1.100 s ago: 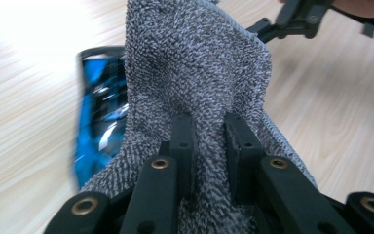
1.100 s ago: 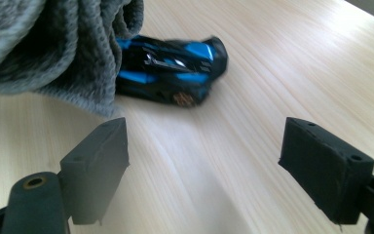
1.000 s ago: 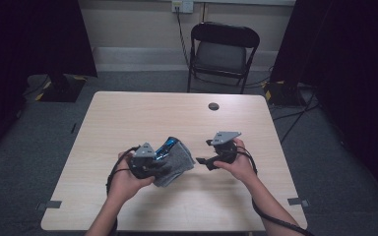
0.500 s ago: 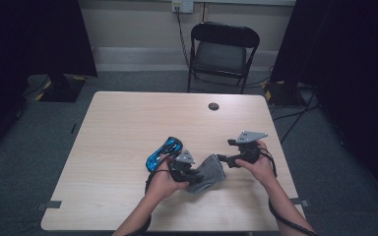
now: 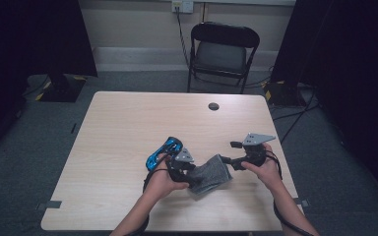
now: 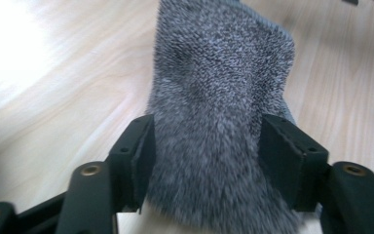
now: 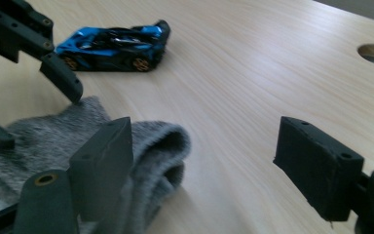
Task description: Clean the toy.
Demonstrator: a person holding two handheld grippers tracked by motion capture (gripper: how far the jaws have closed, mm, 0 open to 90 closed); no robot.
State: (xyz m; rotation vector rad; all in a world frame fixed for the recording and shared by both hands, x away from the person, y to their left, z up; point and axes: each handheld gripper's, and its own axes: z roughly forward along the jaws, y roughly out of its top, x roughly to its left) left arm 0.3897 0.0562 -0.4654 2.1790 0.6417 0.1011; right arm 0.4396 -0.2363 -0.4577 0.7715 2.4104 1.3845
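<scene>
Sock [image 5: 210, 173]: grey, lying on the table [image 5: 118, 147] near its front edge.
Left gripper [image 6: 207, 146]: jaws just opened, sock between them, released.
Right gripper [image 7: 204, 161]: open, empty, at the sock's end.
Toy car [image 5: 158, 152]: blue, beside left hand.

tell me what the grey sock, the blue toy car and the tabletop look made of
Grey sock: soft knitted fabric, fuzzy, matte; the knit loops show.
Blue toy car: glossy painted shell, metal or plastic, hard to tell; it glints.
Tabletop: pale wood-grain surface, probably laminate, smooth with a slight sheen.
</scene>
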